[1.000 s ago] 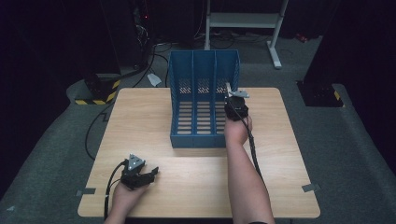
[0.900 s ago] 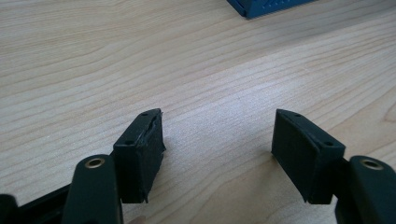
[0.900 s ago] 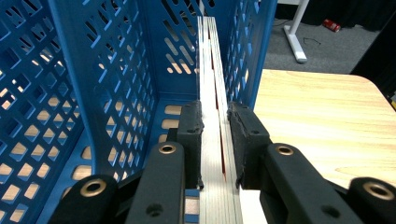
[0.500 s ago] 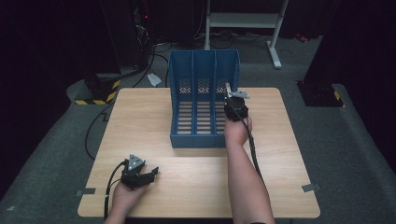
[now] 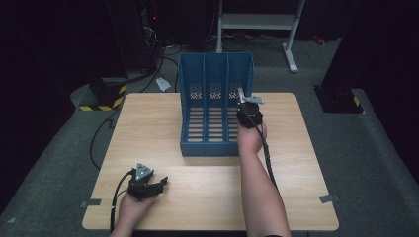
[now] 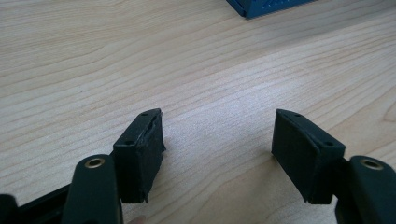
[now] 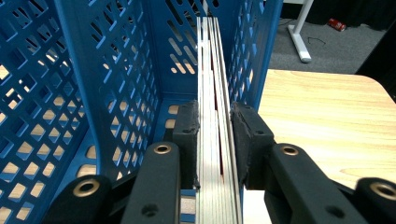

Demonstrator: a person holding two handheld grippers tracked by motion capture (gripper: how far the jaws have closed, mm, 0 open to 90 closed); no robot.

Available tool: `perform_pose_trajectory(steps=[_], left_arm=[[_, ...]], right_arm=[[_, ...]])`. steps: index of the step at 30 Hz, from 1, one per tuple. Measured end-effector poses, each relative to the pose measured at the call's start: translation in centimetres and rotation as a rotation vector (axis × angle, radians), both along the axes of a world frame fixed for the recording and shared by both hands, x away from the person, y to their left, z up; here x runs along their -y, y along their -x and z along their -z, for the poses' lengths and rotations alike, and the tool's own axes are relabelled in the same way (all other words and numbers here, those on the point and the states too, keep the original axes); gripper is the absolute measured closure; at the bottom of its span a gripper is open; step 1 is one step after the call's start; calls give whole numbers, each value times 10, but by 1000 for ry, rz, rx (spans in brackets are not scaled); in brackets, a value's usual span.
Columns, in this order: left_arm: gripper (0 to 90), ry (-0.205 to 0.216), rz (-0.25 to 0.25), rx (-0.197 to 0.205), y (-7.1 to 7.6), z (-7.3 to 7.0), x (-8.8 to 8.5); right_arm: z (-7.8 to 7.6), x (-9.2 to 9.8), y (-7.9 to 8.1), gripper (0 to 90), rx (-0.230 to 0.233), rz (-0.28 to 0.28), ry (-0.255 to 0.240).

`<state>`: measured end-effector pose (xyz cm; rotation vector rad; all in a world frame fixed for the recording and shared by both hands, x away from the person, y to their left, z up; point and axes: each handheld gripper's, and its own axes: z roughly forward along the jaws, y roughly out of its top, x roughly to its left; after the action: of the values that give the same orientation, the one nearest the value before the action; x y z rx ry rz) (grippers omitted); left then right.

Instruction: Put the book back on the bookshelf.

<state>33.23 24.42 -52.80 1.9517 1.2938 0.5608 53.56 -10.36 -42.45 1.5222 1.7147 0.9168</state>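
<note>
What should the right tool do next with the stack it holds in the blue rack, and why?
Probably open and draw back. The right tool has just been opening, though its pads still look to touch the thin stack of sheets, which stands upright inside the right slot of the blue rack, so it seems placed.
</note>
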Motion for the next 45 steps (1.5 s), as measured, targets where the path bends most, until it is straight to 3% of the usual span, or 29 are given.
perform_pose_trajectory(steps=[20, 32, 36, 39, 43, 45], left_arm=[[339, 3, 1, -1, 0, 0, 0], [340, -6, 4, 1, -1, 0, 1], [341, -3, 3, 0, -1, 0, 1], [340, -12, 7, 2, -1, 0, 2], [338, -26, 8, 6, -1, 0, 4], [335, -33, 11, 5, -1, 0, 4]], right_arm=[[-2, -1, 1, 587, 5, -27, -13], [-15, 2, 10, 561, 37, -29, -13], [-22, 3, 16, 523, 51, -52, -13], [-25, 3, 21, 443, 37, -95, -35], [-28, 4, 29, 368, 22, -157, -26], [-29, 6, 36, 365, 41, -184, -21]])
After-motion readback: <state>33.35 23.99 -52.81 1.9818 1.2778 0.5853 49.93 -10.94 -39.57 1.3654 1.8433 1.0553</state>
